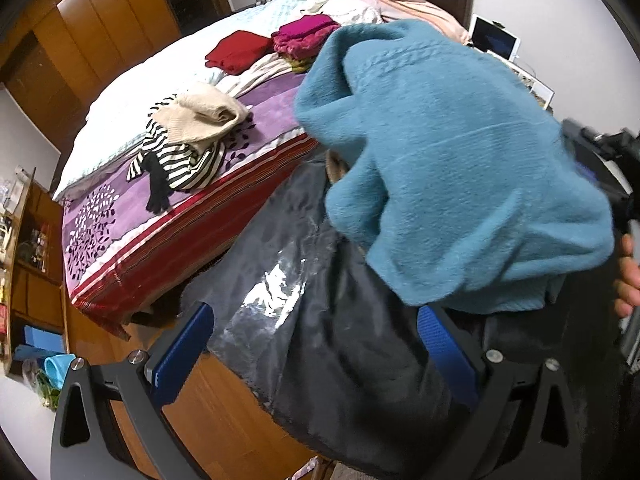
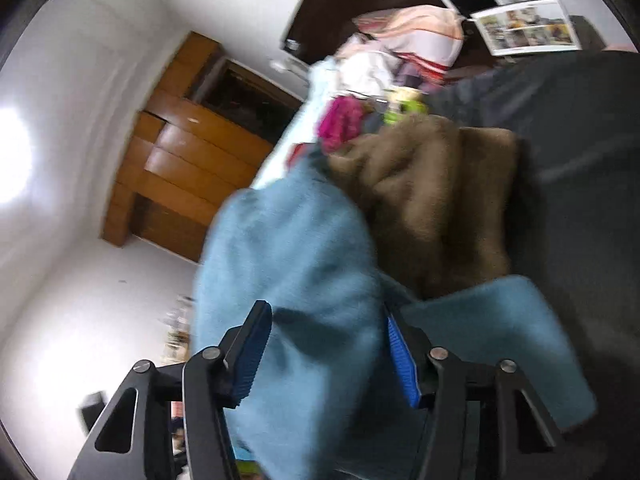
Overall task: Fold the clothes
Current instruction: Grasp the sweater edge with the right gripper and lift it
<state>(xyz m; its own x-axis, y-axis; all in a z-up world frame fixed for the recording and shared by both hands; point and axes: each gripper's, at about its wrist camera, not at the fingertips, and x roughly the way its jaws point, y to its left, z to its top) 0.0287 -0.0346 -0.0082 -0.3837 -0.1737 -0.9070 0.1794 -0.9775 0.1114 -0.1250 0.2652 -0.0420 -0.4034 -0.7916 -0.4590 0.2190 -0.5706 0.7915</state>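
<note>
A fluffy teal sweater point(image 1: 452, 168) hangs bunched over a dark grey cover point(image 1: 360, 380) with a clear plastic patch. My left gripper point(image 1: 314, 350) stands wide open below it, the grey cover lying loose between its blue pads point(image 1: 180, 352). In the right wrist view the teal sweater point(image 2: 296, 264) runs down between the fingers of my right gripper point(image 2: 326, 354); it lies against the right pad point(image 2: 402, 360), while the left pad's ribbed face shows bare. A brown furry garment point(image 2: 432, 200) lies behind it on the dark cover point(image 2: 560, 120). A hand point(image 1: 628, 276) shows at the right edge.
A bed with a purple patterned blanket point(image 1: 272, 108) holds a cream and striped heap point(image 1: 192, 136), a red folded piece point(image 1: 240, 50) and a magenta stack point(image 1: 304, 34). Wooden wardrobe point(image 1: 100, 20) behind, cluttered shelf point(image 1: 32, 260) at left, wooden floor point(image 1: 208, 400) below.
</note>
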